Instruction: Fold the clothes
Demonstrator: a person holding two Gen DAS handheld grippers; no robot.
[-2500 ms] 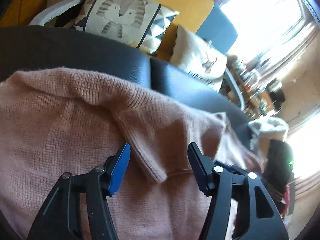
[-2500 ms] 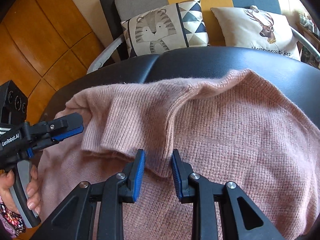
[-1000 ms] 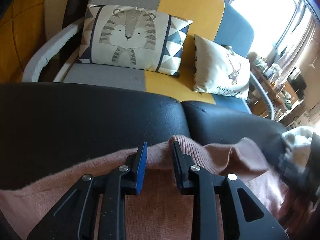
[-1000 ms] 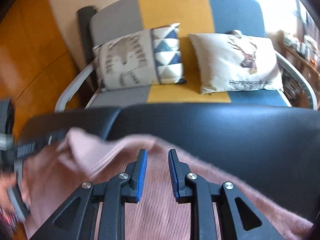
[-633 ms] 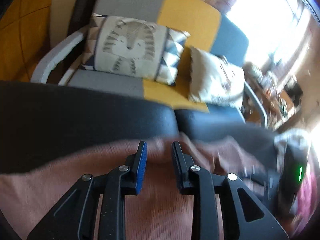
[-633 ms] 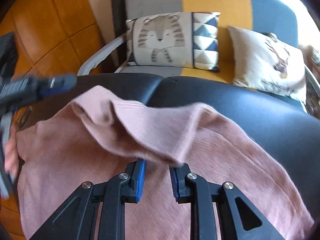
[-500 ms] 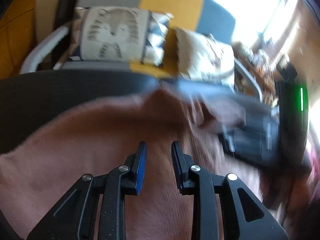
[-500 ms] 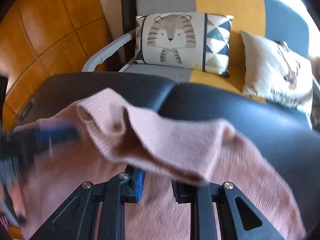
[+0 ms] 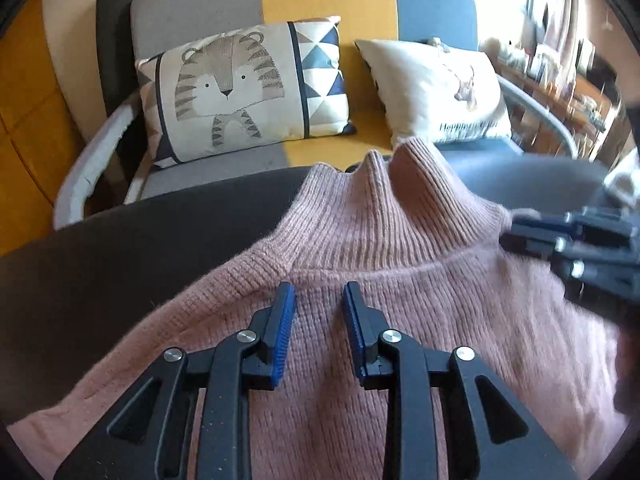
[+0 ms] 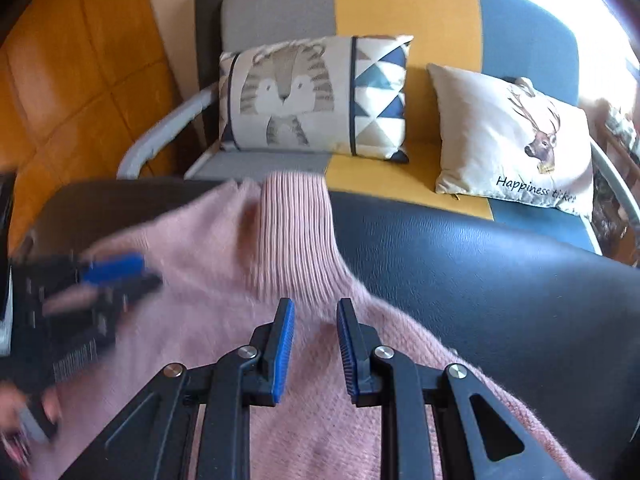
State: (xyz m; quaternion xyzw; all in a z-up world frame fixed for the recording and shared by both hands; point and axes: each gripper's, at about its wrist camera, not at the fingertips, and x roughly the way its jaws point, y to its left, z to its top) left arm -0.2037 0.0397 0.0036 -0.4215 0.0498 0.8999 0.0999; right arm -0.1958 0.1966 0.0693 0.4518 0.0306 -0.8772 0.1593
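Note:
A pink knit sweater point(image 9: 400, 312) lies on a black leather surface point(image 9: 120, 256), its ribbed turtleneck collar point(image 9: 384, 216) pointing away from me. My left gripper point(image 9: 318, 300) hovers over the sweater just below the collar seam, jaws a little apart with nothing between them. My right gripper point(image 10: 314, 316) is over the sweater point(image 10: 224, 320) at the right base of the collar point(image 10: 296, 232), jaws a little apart, empty. Each gripper shows blurred in the other's view: the right one point(image 9: 580, 248) and the left one point(image 10: 80, 292).
Behind the black surface point(image 10: 480, 280) stands a grey, yellow and blue sofa point(image 9: 280, 0) with a tiger cushion point(image 9: 244, 88) and a white deer cushion point(image 10: 516, 136). Orange padded wall point(image 10: 72, 80) at left. Cluttered shelves point(image 9: 568, 80) at far right.
Both grippers let go of the sweater folds they held and now sit slightly open. The sweater now lies flat with the collar spread out ahead. Both grippers moved toward the collar.

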